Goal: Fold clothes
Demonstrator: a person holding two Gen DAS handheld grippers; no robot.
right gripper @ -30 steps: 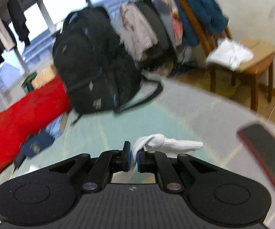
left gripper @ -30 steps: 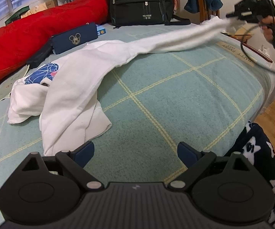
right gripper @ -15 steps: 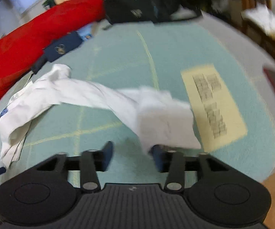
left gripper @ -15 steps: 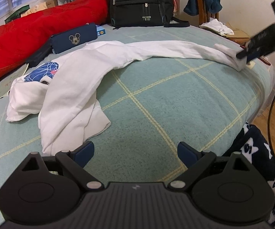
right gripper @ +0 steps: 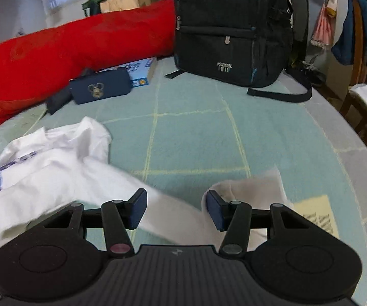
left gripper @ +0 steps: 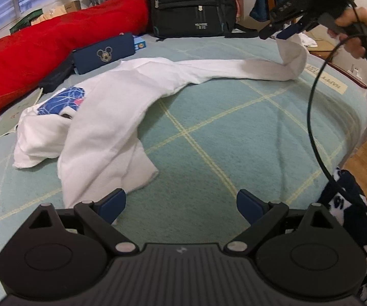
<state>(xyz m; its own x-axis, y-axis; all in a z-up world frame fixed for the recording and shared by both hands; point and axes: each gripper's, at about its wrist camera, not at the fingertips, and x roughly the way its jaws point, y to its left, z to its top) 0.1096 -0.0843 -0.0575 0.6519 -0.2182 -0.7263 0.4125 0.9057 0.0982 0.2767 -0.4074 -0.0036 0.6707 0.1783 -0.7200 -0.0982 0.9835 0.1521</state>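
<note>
Bedroom clutter rings a bed (left gripper: 234, 132) covered in pale green check, where a white shirt (left gripper: 112, 117) lies crumpled ahead of the left gripper (left gripper: 181, 204), whose fingers stand wide apart with nothing between them. One long end of the shirt trails toward the right gripper (right gripper: 175, 209), whose fingers are parted, the fabric draped against the right-hand finger (right gripper: 215, 210) without being pinched. Left bunched like this, the shirt could fold crooked, and that loose end could snag on the finger and drag the cloth out of line.
</note>
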